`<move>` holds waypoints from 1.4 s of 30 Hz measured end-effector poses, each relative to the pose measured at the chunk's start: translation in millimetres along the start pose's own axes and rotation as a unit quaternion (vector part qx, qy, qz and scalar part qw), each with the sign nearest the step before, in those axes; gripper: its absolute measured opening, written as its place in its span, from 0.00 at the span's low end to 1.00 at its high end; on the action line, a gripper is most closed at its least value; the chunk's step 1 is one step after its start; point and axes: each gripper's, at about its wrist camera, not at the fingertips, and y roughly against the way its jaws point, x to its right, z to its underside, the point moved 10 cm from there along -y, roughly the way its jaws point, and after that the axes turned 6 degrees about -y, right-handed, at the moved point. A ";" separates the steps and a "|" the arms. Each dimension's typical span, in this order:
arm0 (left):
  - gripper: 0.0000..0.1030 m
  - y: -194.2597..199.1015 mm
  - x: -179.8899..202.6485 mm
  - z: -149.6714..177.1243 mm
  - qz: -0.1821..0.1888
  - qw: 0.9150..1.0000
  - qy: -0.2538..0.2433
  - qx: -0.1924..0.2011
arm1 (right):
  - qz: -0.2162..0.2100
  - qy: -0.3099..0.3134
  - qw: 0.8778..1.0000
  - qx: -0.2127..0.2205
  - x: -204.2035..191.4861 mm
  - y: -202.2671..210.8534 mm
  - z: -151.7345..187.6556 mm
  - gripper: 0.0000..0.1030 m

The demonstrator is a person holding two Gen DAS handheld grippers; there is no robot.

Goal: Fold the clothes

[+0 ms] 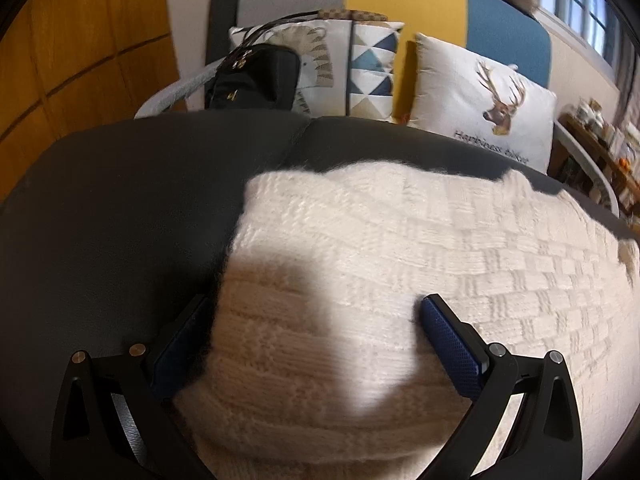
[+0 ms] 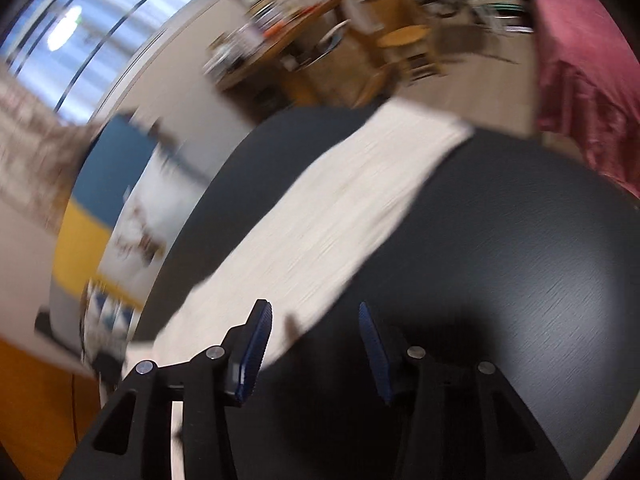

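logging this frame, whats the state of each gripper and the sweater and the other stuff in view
left gripper: open, fingers either side of the sweater's near end
right gripper: open, empty, at the sweater's edge
cream knit sweater: lying flat on the dark table
black bag: resting on the sofa
deer cushion: propped upright

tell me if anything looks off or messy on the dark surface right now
Nothing looks damaged or spilled. The cream knit sweater lies flat on the dark surface, with the open left gripper straddling one corner. The right gripper is open over the sweater's edge; that view is motion-blurred, so fine detail is unclear.
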 end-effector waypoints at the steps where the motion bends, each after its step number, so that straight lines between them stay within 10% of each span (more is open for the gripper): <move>1: 1.00 5.1 4.6 -1.0 0.008 1.000 -0.012 0.004 | -0.002 -0.012 1.000 0.003 5.2 -0.3 -8.8 0.45; 6: 1.00 32.7 29.2 6.9 0.058 0.997 -0.046 0.030 | -0.019 -0.057 0.998 0.015 13.7 -6.5 -40.5 0.45; 15: 1.00 21.2 35.1 20.5 0.022 0.997 -0.068 0.002 | -0.030 -0.078 0.996 0.036 7.7 -17.2 -59.7 0.45; 21: 1.00 23.3 32.4 22.2 0.028 0.998 -0.064 0.005 | -0.022 -0.034 0.999 0.034 -13.7 -14.1 -54.4 0.06; 28: 1.00 22.9 32.4 21.7 0.029 0.998 -0.063 0.005 | -0.012 0.017 0.999 0.032 -38.7 -10.5 -48.3 0.06; 42: 1.00 23.6 29.4 22.2 0.040 0.998 -0.053 0.007 | -0.200 0.175 0.964 -0.019 -309.6 46.6 60.4 0.05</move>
